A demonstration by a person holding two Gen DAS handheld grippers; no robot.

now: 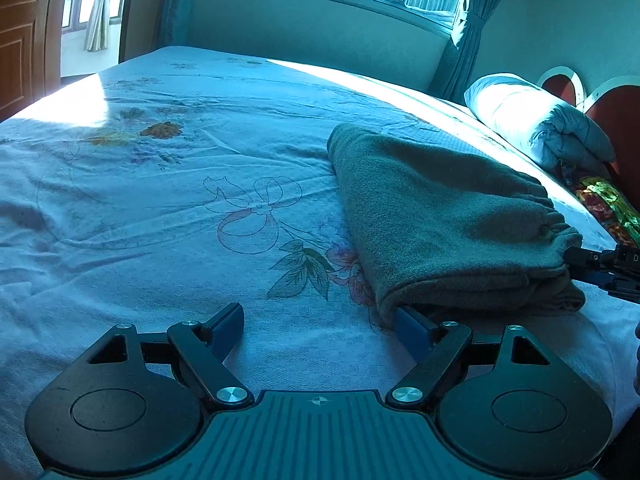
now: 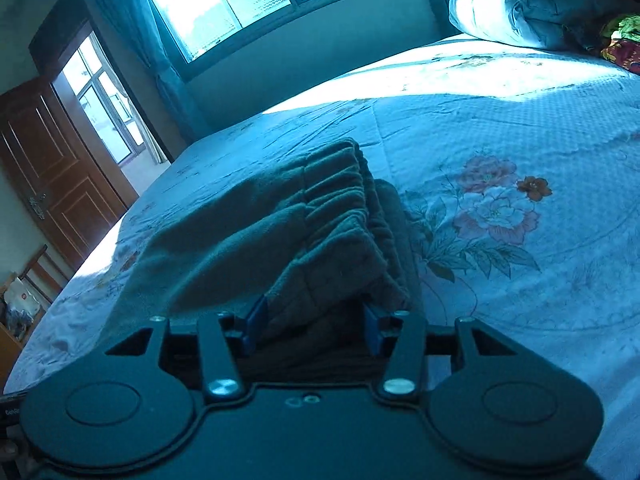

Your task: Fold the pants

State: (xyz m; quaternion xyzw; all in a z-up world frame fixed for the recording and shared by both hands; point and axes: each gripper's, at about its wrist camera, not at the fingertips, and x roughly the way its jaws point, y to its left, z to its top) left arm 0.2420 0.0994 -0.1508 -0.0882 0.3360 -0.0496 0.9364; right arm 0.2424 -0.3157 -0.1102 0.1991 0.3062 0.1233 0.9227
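Observation:
The grey-green pants (image 1: 440,220) lie folded into a thick stack on the floral bed sheet (image 1: 160,220). My left gripper (image 1: 320,320) stands wide open at the stack's near left corner. Its right finger (image 1: 412,328) touches the fold's lower edge, and only sheet lies between the fingers. My right gripper (image 1: 580,266) reaches in from the right at the gathered waistband end. In the right wrist view the pants (image 2: 280,232) bulge up between the blue pads of that gripper (image 2: 314,322). The jaws stand partly apart, with a dark gap at the right pad (image 2: 373,326), so they do not pinch the cloth.
A rolled pale quilt (image 1: 536,120) lies by the red headboard (image 1: 616,112), with a bright patterned cloth (image 1: 608,200) below it. A window wall (image 1: 320,28) runs along the bed's far side. A wooden door (image 2: 52,168) stands at the left.

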